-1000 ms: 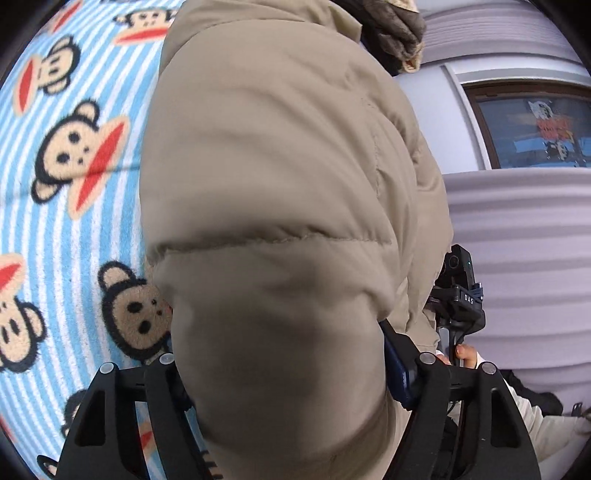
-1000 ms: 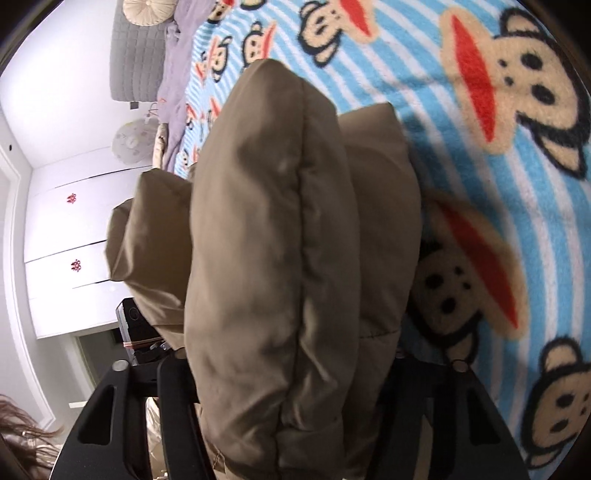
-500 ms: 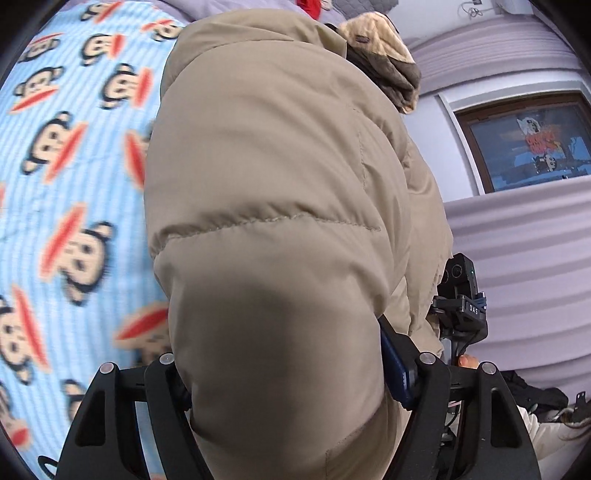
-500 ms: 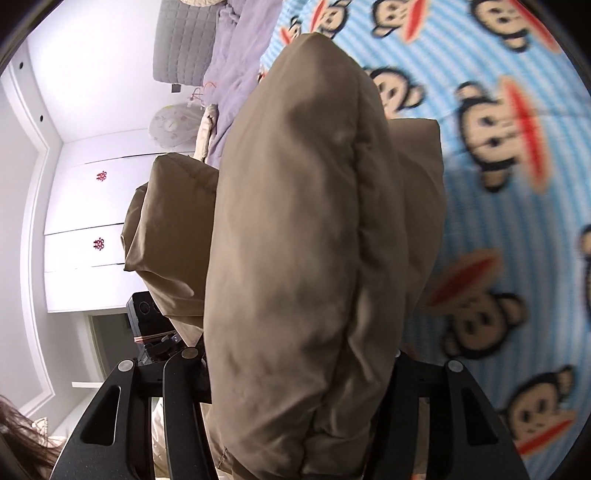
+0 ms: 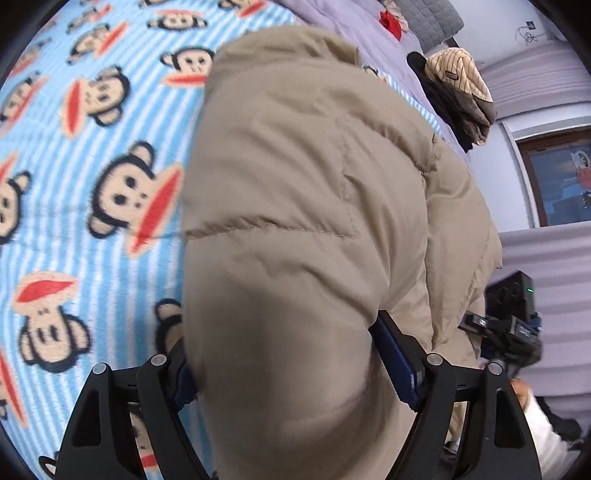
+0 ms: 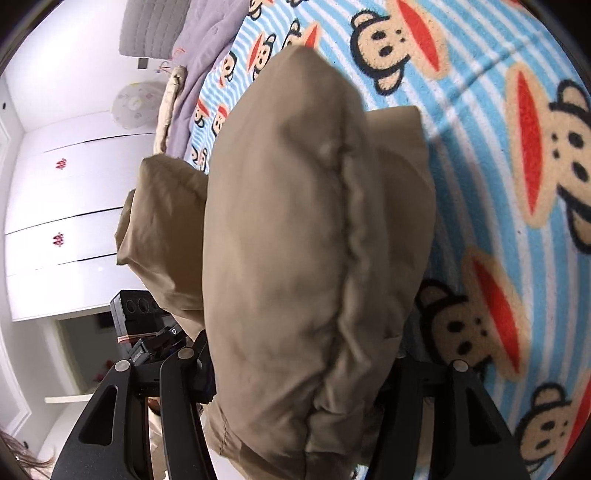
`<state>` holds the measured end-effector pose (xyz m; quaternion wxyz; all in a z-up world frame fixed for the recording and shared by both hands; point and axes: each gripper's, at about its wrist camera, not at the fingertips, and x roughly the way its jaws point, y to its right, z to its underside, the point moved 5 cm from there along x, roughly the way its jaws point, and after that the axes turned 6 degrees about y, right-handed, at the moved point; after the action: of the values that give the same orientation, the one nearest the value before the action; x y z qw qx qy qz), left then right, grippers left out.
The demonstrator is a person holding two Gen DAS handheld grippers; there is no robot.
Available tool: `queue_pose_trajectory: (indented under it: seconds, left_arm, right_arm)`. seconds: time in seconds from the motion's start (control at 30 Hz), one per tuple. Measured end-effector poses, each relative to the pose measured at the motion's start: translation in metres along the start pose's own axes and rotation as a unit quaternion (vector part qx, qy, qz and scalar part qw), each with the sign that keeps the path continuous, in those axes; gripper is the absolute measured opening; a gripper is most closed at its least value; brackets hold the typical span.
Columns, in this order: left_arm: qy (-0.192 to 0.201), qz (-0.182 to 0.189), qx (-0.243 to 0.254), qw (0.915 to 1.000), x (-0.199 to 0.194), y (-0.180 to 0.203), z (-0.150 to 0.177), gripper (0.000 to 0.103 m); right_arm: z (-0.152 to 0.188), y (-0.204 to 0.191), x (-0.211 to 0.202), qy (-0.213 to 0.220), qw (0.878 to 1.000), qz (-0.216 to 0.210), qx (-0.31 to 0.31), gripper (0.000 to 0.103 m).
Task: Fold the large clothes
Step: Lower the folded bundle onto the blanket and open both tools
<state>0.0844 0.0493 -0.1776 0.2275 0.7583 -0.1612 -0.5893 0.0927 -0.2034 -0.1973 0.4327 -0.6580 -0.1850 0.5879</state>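
Note:
A tan puffer jacket (image 5: 314, 206) fills the left wrist view. My left gripper (image 5: 291, 365) is shut on a thick bunch of its padding, held above the bed. In the right wrist view the same jacket (image 6: 303, 229) hangs forward from my right gripper (image 6: 295, 365), which is shut on another thick fold. The fingertips of both grippers are hidden by fabric. The other gripper shows at the right edge of the left wrist view (image 5: 513, 325) and at the lower left of the right wrist view (image 6: 147, 325).
A blue striped monkey-print blanket (image 5: 92, 184) covers the bed below. A lilac quilt (image 6: 207, 62) and grey pillow (image 6: 155, 26) lie at its head. A striped garment pile (image 5: 461, 92) sits at the far edge. White cabinets (image 6: 66, 221) and a window (image 5: 557, 181) flank the bed.
Both grippers have moved with the jacket over the blanket. The bed's head, quilt and pillow have come into the left wrist view. The grips have not changed.

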Motion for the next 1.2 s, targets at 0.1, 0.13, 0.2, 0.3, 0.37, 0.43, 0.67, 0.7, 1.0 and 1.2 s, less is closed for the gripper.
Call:
queue_pose_trajectory:
  seconds: [0.1, 0.13, 0.2, 0.3, 0.37, 0.43, 0.67, 0.7, 1.0, 1.2]
  left_arm:
    - [0.043, -0.041, 0.014, 0.9981, -0.021, -0.004, -0.008, 0.082]
    - [0.057, -0.048, 0.018, 0.9971, -0.032, -0.011, -0.013, 0.082]
    - [0.079, -0.049, 0.029, 0.9953, -0.049, -0.022, -0.023, 0.072]
    - [0.095, -0.048, 0.042, 0.9934, -0.059, -0.023, -0.044, 0.072]
    - [0.103, -0.06, 0.052, 0.9915, -0.065, -0.031, -0.056, 0.072]
    - [0.111, -0.074, 0.058, 0.9894, -0.06, -0.03, -0.066, 0.072]
    - [0.114, -0.125, 0.052, 0.9842, -0.041, -0.026, -0.085, 0.072]
    - [0.112, -0.133, 0.058, 0.9831, -0.037, -0.023, -0.087, 0.072]
    - [0.073, -0.204, 0.16, 0.9629, 0.023, 0.025, -0.073, 0.074]
    - [0.084, -0.168, 0.169, 0.9677, -0.02, 0.031, -0.055, 0.074]
  right_arm:
    - [0.011, -0.014, -0.032, 0.039, 0.997, 0.06, -0.042, 0.063]
    - [0.008, -0.021, -0.045, 0.061, 0.994, 0.071, -0.061, 0.063]
    - [0.01, -0.038, -0.077, 0.098, 0.99, 0.042, -0.089, 0.061]
    - [0.01, -0.065, -0.087, 0.087, 0.99, -0.037, -0.1, 0.058]
    - [0.004, -0.074, -0.068, 0.058, 0.991, -0.049, -0.109, 0.058]
    - [-0.003, -0.068, -0.046, 0.039, 0.992, -0.023, -0.117, 0.059]
    - [-0.03, -0.058, 0.002, 0.013, 0.996, -0.067, -0.064, 0.026]
    - [-0.027, -0.064, 0.005, 0.01, 0.995, -0.048, -0.082, 0.007]
    - [0.002, 0.0, -0.014, 0.018, 0.987, 0.124, -0.103, 0.005]
    - [0.009, 0.013, -0.006, 0.036, 0.981, 0.153, -0.112, 0.003]
